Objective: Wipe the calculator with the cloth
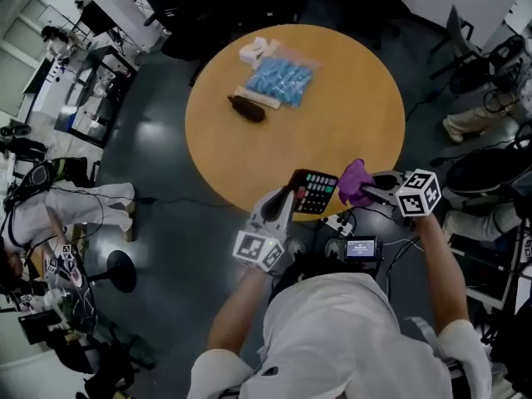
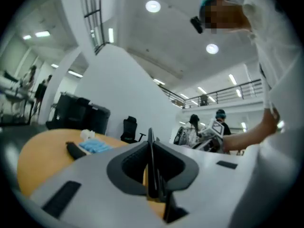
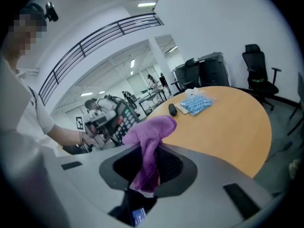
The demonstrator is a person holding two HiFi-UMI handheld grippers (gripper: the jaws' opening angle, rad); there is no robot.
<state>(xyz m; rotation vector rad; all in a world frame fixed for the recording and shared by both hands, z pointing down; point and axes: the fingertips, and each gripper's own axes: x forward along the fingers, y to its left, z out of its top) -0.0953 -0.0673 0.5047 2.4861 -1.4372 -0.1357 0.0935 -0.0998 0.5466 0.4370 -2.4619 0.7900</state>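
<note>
Left gripper [image 1: 288,200] clenches calculator [image 1: 314,191] by its edge; right gripper [image 1: 376,191] pinches purple cloth [image 1: 356,181] at calculator's 3 o'clock (best swept lightly across keys).

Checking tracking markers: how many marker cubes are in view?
2. One marker cube on the left gripper, which holds the calculator; the other on the right gripper, which holds the purple cloth.

The head view runs dim and cool, and the round table [image 1: 366,123] is its one warm patch, with a pale sheen on the dark floor [image 1: 155,133]. Both gripper views bulge fisheye with black corners. Ceiling lights [image 2: 153,5] flare white, and the nearest foreground goes soft.
</note>
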